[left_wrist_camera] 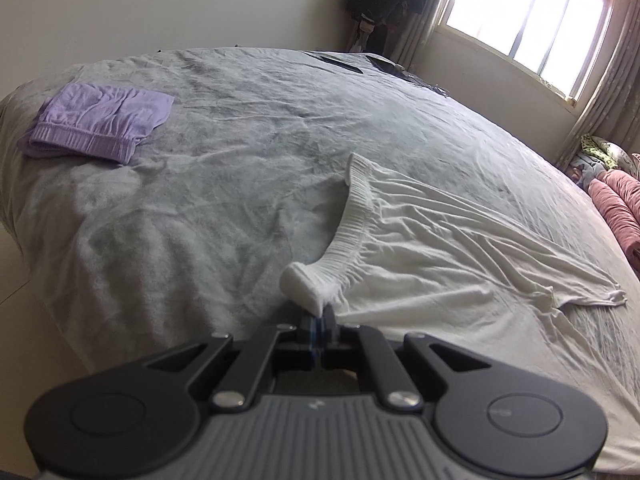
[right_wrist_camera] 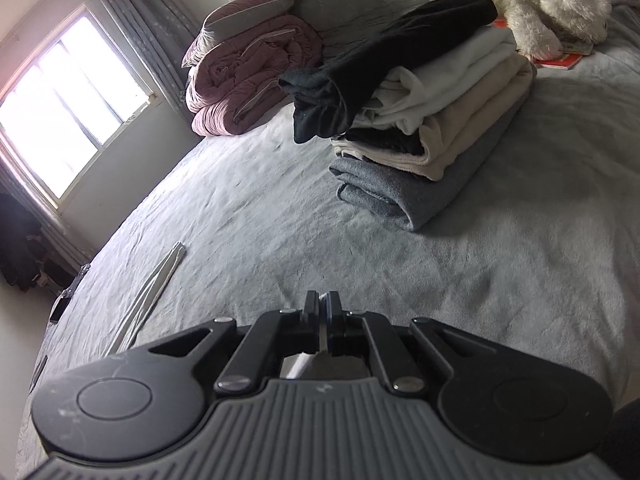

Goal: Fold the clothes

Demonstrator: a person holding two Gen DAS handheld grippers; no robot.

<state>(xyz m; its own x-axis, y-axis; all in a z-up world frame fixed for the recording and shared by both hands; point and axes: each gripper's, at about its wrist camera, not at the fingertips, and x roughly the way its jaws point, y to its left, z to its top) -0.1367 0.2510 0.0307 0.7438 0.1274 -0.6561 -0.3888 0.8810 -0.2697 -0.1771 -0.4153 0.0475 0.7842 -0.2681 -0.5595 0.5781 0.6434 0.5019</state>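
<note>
The left tool [left_wrist_camera: 320,314] is clamped on a corner of the ribbed waistband of a white garment [left_wrist_camera: 452,248], its two fingers pressed together with the bunched elastic pinched between them. From that corner the waistband runs away from the camera in a curved ridge, and the rest of the garment lies spread and wrinkled across the grey bed [left_wrist_camera: 240,152] to the right, ending in a thin hemmed corner near the bed's right side. Well apart from it, at the far left of the bed, sits a folded lilac garment [left_wrist_camera: 100,120] with its own elastic band facing the camera.

In the right wrist view the right tool [right_wrist_camera: 323,308] has its jaws drawn together, with a thin pale sliver showing between them (whether that is cloth or part of the fingers cannot be told). A narrow white strip of fabric [right_wrist_camera: 154,284] lies on the bed to its left. Farther up the bed stands a stack of folded clothes [right_wrist_camera: 432,128]: grey at the bottom, then beige, white and a black piece drooping over the front. A rolled pink quilt [right_wrist_camera: 248,76] lies left of the stack, and a fluffy white plush toy [right_wrist_camera: 536,4] rests behind it. A bright window [right_wrist_camera: 68,104] fills the left wall.
</note>
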